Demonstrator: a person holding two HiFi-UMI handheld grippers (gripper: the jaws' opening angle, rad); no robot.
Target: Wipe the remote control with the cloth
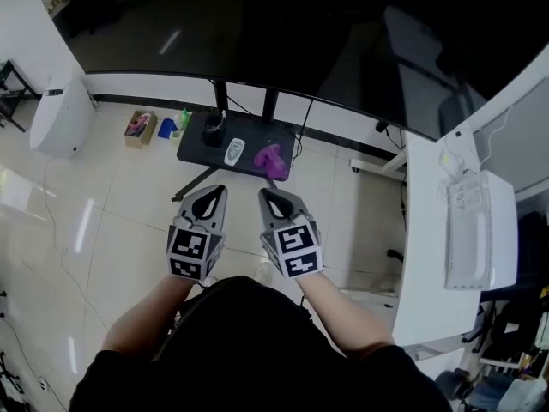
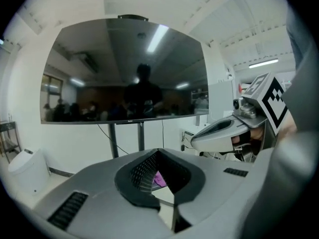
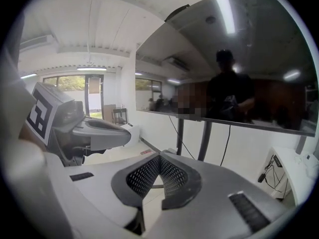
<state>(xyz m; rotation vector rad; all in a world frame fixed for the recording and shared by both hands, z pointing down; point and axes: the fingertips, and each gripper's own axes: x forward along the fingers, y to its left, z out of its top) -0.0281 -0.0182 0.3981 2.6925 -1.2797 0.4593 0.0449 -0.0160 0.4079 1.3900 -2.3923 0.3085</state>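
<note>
A white remote control [image 1: 235, 151] lies on a small dark table [image 1: 196, 150] far below, with a crumpled purple cloth [image 1: 270, 159] to its right. Both grippers are held high above the table, side by side. My left gripper [image 1: 210, 192] is shut and holds nothing. My right gripper [image 1: 270, 197] is likewise shut and empty. In the left gripper view a scrap of the purple cloth [image 2: 159, 179] shows through the notch of the shut jaws, and the right gripper [image 2: 199, 139] hangs to the right. The right gripper view shows the left gripper [image 3: 122, 134] at its left.
A black object [image 1: 213, 131] stands on the table left of the remote. A large dark screen [image 1: 283, 24] on a stand rises behind the table. A white desk [image 1: 429, 256] with a white device [image 1: 479, 230] runs along the right. A white appliance [image 1: 60, 117] and small boxes [image 1: 141, 128] sit on the tiled floor.
</note>
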